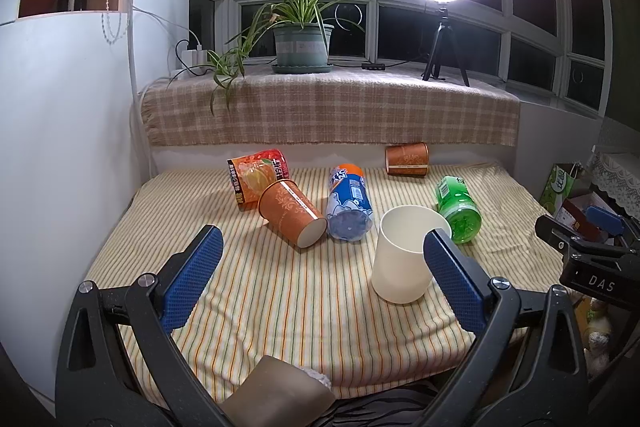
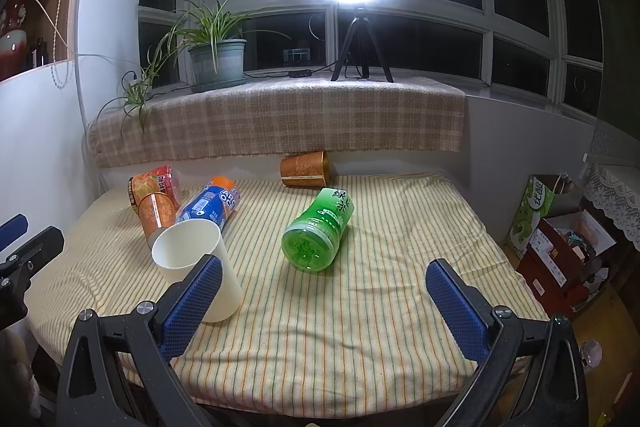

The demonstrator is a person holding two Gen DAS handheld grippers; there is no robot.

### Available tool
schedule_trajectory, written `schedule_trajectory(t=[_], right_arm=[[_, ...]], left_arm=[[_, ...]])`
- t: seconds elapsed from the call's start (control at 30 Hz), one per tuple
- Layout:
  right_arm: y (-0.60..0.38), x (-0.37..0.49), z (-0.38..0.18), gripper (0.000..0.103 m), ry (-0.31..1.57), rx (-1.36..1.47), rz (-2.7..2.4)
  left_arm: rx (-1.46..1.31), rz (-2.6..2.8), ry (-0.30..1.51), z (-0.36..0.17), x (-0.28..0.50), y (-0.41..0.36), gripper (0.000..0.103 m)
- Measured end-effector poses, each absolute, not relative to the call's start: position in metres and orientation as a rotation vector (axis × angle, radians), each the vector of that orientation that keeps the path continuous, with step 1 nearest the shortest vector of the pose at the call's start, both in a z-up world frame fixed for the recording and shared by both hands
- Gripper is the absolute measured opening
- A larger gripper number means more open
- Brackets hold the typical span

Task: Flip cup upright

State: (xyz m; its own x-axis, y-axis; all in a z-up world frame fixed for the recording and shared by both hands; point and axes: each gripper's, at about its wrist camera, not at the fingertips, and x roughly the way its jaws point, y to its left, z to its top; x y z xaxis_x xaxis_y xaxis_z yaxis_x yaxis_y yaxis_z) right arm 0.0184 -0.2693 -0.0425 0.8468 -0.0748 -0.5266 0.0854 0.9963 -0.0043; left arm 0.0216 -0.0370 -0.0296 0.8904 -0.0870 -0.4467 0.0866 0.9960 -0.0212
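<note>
A: Striped cloth [image 1: 280, 307], night window. Cup?
B: White cup [image 1: 404, 259] upright, mouth up, plain, near green bottle [image 1: 458, 211].
A: Jaws?
B: Left gripper [image 1: 320, 267] released, cup beside one finger. Right gripper [image 2: 324, 291] released too, holding nothing.

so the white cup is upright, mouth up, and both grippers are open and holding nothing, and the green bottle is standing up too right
Not quite: the green bottle lies on its side, as the right wrist view shows. The white cup is upright, and the left gripper and right gripper are open and empty.
</note>
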Motion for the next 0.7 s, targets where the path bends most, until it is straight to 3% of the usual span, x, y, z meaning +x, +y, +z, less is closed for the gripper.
schedule_trajectory(t=[0.7], right_arm=[[-0.2667,0.0203,-0.0469,0.103,0.566,0.024,-0.078]], left_arm=[[-0.003,-0.088,0.469,-0.0284,0.0235,-0.0349,0.102]])
